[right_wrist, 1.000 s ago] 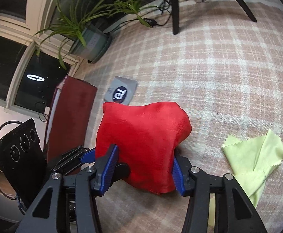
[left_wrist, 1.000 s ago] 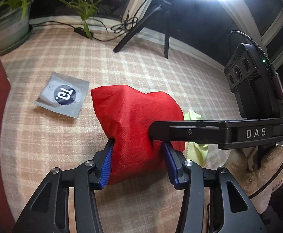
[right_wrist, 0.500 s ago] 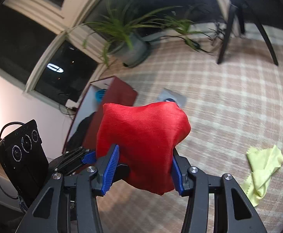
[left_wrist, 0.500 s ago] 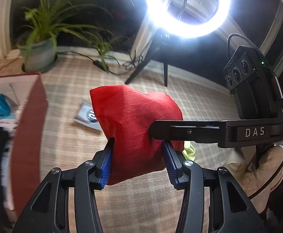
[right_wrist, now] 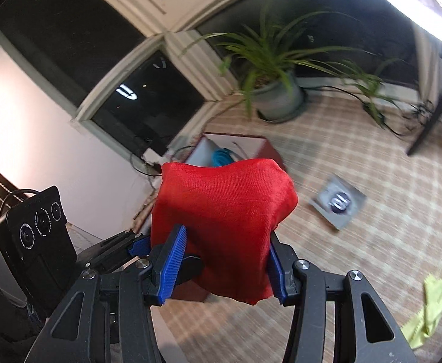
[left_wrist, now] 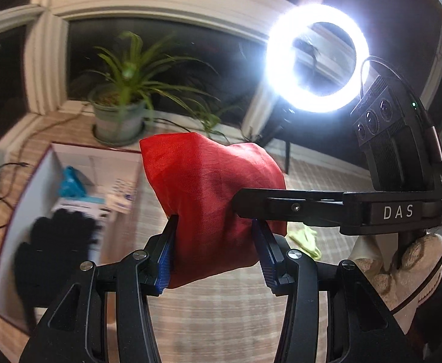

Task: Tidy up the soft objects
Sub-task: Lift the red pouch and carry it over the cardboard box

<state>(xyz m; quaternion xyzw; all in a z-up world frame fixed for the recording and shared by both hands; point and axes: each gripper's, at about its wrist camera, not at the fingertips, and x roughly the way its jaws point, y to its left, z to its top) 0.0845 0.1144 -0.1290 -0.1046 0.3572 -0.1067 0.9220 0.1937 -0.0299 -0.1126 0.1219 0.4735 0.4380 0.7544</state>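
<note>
— What does the left wrist view show?
— The left tongs (left_wrist: 213, 252) are clamped on a red cloth bundle (left_wrist: 212, 199), held in the air above the checked floor (left_wrist: 221, 311). The right tongs (left_wrist: 252, 202) bite it from the side. An open box (left_wrist: 21, 211) lies at left, with black gloves (left_wrist: 54, 254) and a blue item (left_wrist: 69, 181) inside.
— And the right wrist view?
— The right tongs (right_wrist: 224, 264) grip the same red cloth bundle (right_wrist: 224, 220) (both pairs share it), in front of the open box (right_wrist: 269, 151). A yellow cloth (right_wrist: 433, 305) and a grey packet (right_wrist: 339, 201) lie on the floor, well apart.
</note>
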